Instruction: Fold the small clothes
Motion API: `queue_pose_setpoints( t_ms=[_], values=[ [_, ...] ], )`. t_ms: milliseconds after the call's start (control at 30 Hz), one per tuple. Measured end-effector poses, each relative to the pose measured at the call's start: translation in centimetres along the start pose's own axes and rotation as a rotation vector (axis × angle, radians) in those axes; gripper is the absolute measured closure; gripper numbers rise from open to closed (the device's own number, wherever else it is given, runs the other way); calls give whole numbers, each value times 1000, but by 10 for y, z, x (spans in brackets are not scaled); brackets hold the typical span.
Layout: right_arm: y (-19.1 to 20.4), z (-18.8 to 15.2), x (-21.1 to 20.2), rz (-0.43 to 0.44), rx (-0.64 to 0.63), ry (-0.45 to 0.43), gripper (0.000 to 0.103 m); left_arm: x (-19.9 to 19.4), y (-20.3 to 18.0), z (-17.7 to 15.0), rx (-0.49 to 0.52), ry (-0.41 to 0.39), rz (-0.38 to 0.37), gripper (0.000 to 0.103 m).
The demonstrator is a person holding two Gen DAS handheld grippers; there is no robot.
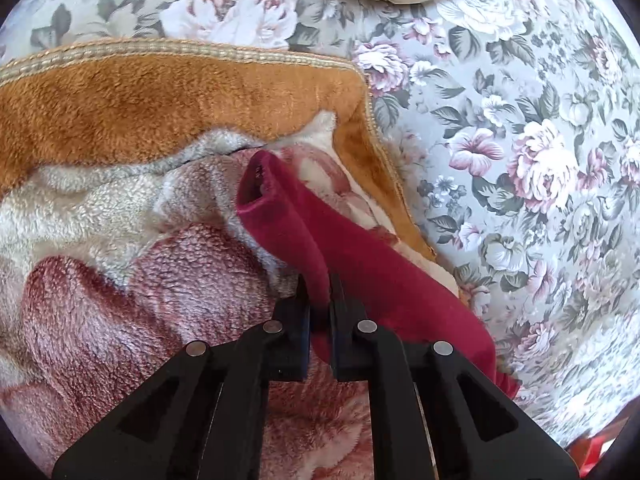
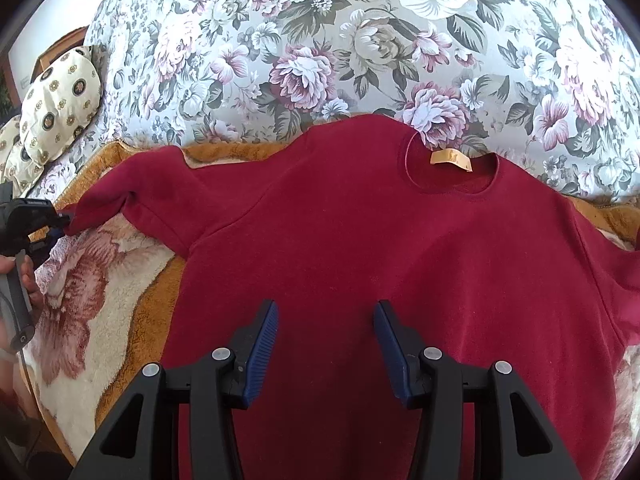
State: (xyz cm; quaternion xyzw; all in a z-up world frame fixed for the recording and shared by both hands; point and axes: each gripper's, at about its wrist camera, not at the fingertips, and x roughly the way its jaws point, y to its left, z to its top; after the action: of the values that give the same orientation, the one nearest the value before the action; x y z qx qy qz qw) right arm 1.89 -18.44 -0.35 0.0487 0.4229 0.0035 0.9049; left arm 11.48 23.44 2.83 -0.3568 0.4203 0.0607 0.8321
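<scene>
Red sweater [image 2: 360,240] lies flat on the plush blanket [image 2: 100,312], collar away. Left gripper [image 1: 319,292] is clamped on its sleeve [image 1: 288,216]. Right gripper [image 2: 326,344], jaws apart, hovers over the sweater's body. Carry sleeve across sweater's chest, keeping cloth taut.
</scene>
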Motion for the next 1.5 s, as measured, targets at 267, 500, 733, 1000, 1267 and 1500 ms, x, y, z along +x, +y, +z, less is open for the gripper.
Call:
queue_pose_setpoints(
  t_ms=[267, 500, 733, 1000, 1267, 1500],
  values=[
    [-22, -1, -25, -10, 47, -45, 55, -90, -77, 21, 152, -124, -180, 98],
    [-54, -3, -54, -37, 112, -102, 55, -147, -210, -38, 458, -99, -357, 98],
    [-116, -5, -73, -117, 213, -134, 55, -75, -301, -181, 674, 131, -428, 98],
    [-185, -22, -59, -160, 324, -78, 55, 39, -321, -321, 807, 361, -314, 98],
    [-193, -9, -39, -69, 365, -76, 53, -19, -304, -292, 898, 309, -294, 60],
    [-185, 4, -26, 6, 437, -100, 51, -52, -234, -223, 729, 220, -308, 31]
  ],
)
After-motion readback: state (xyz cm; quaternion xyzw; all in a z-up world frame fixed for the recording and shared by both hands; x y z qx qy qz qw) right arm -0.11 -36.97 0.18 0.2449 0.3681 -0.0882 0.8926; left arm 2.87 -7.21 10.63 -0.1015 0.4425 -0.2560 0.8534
